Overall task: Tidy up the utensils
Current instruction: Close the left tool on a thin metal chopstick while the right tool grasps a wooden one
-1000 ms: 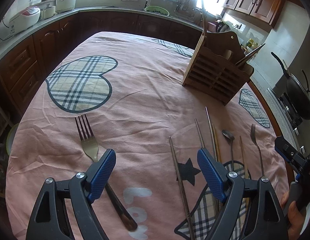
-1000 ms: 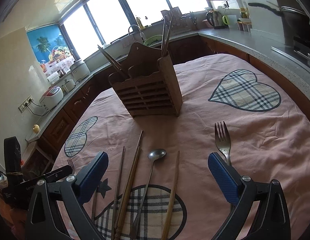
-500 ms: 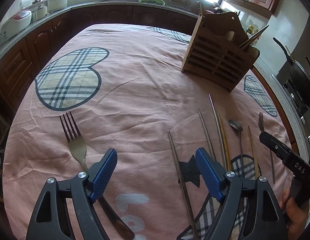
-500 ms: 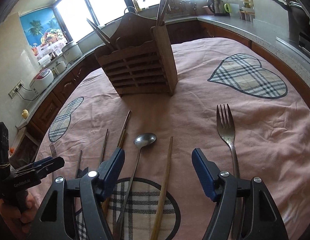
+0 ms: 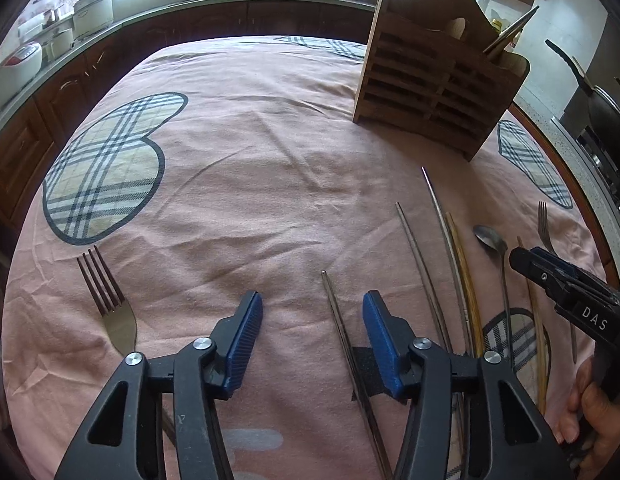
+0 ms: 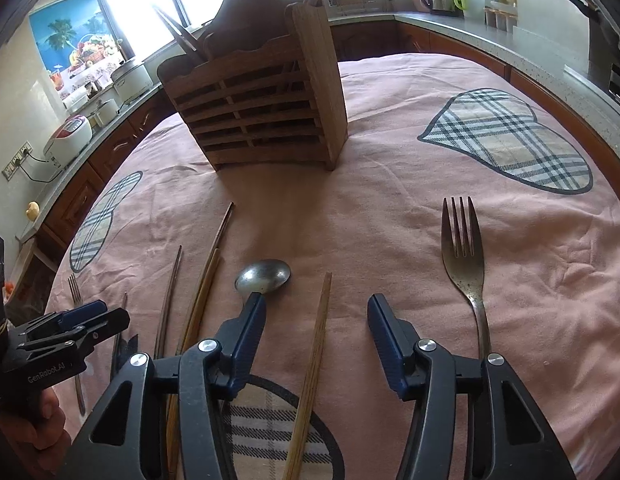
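Note:
My left gripper (image 5: 313, 304) hangs low over the pink cloth. Its jaws are closing, with a metal chopstick (image 5: 338, 320) lying between them near the right pad, untouched. A fork (image 5: 109, 304) lies to its left. My right gripper (image 6: 316, 304) is also closing, its jaws either side of a wooden chopstick (image 6: 314, 356) that no pad presses on. A spoon (image 6: 263, 276) lies just ahead of its left finger and a second fork (image 6: 464, 264) to its right. The wooden slatted holder (image 6: 261, 108) stands beyond with several utensils upright in it.
More chopsticks (image 5: 442, 220) lie side by side between the two grippers. The left gripper (image 6: 77, 320) shows at the lower left of the right wrist view, a hand under it. Counters with appliances (image 6: 71, 132) ring the table (image 6: 390, 220).
Both grippers have sunk toward the cloth and their jaws have narrowed. The left one shifted right, off the fork and over the metal chopstick; the right one now frames the wooden chopstick.

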Demonstrator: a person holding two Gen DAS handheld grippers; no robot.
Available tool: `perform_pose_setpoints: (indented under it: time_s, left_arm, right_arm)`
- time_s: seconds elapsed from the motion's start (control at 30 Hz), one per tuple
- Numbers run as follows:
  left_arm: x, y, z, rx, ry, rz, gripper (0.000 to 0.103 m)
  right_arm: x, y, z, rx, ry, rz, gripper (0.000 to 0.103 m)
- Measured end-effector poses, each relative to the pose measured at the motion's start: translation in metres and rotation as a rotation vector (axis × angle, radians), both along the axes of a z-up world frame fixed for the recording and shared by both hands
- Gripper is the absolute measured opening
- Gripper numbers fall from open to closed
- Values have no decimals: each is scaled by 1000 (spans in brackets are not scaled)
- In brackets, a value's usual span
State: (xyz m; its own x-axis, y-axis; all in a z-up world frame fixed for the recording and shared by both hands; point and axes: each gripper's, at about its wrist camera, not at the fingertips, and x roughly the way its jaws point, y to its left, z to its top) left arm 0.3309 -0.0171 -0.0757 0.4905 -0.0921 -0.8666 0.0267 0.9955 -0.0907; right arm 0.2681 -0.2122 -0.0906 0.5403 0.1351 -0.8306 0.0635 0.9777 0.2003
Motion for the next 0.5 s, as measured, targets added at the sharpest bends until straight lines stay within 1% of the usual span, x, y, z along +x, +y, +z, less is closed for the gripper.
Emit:
perform_pose_setpoints:
  time_s: [0.07, 0.1, 0.17, 0.23, 0.3, 0.37, 0.5]
  left_arm:
    - [2, -3, -1, 14, -6, -12, 33]
    - [1, -5, -2, 12, -7, -16, 30]
    - [2, -6, -3, 4, -8, -26, 14]
    - [3, -5, -3, -15, -5, -35, 7]
    - [3, -3, -3, -26, -3, -35, 7]
    - [2, 2, -1, -58, 2, -34, 6]
    - [-3, 15, 7, -128, 0, -19, 4]
  right_arm:
    - [3, 4, -1, -38, -4, 13, 51]
    - [5, 6, -2, -57, -5, 20, 50]
    - [8, 10, -3, -85, -5, 31, 41]
    - [10, 12, -3, -112, -5, 39, 17]
    - [11, 12, -4, -105, -3, 48, 8]
    - [11, 11, -3, -88, -2, 53, 7]
    - [6, 6, 4, -20, -12, 44, 5]
